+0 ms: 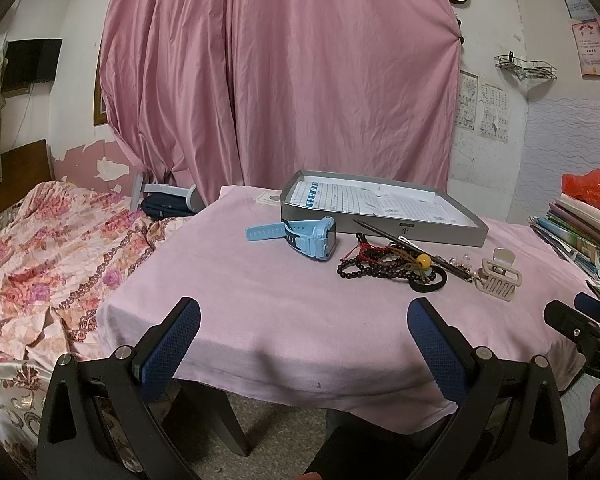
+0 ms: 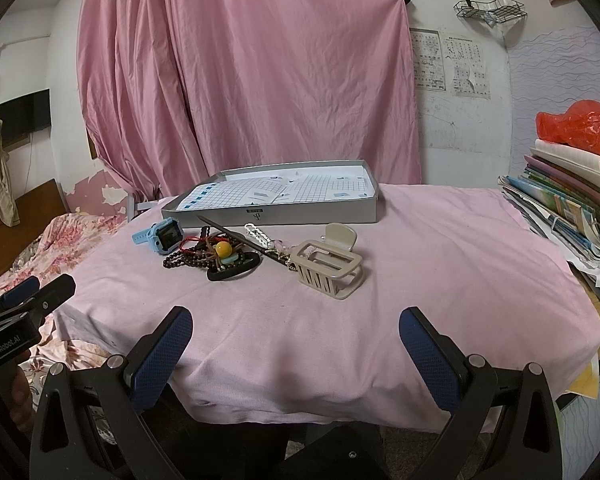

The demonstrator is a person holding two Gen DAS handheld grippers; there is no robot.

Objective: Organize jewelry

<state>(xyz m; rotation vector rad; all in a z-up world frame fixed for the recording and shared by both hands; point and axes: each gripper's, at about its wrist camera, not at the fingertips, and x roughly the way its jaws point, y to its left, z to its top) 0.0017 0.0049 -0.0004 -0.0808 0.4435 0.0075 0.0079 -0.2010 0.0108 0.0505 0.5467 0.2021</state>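
1. Right, at the left the left gripper [image 1: 304, 328] hangs over the near edge of the pink-covered table [image 1: 228, 280], jaws spread wide, nothing between them.
2. Ahead of it lies the blue watch [image 1: 300, 236], strap running left to right, in front of the grey tray [image 1: 380, 224].
3. Next come the dark bead strands [image 2: 192, 258] tangled with a black hair tie [image 2: 232, 270] and a dark hair stick [image 2: 240, 240] slanting across them.
4. Rightmost sits the beige claw clip [image 2: 328, 264], well forward of the right gripper [image 2: 296, 328], also gaping and empty.
5. I'd judge the clip belongs to the right hand, the watch to the left; everything must go back into the tray.
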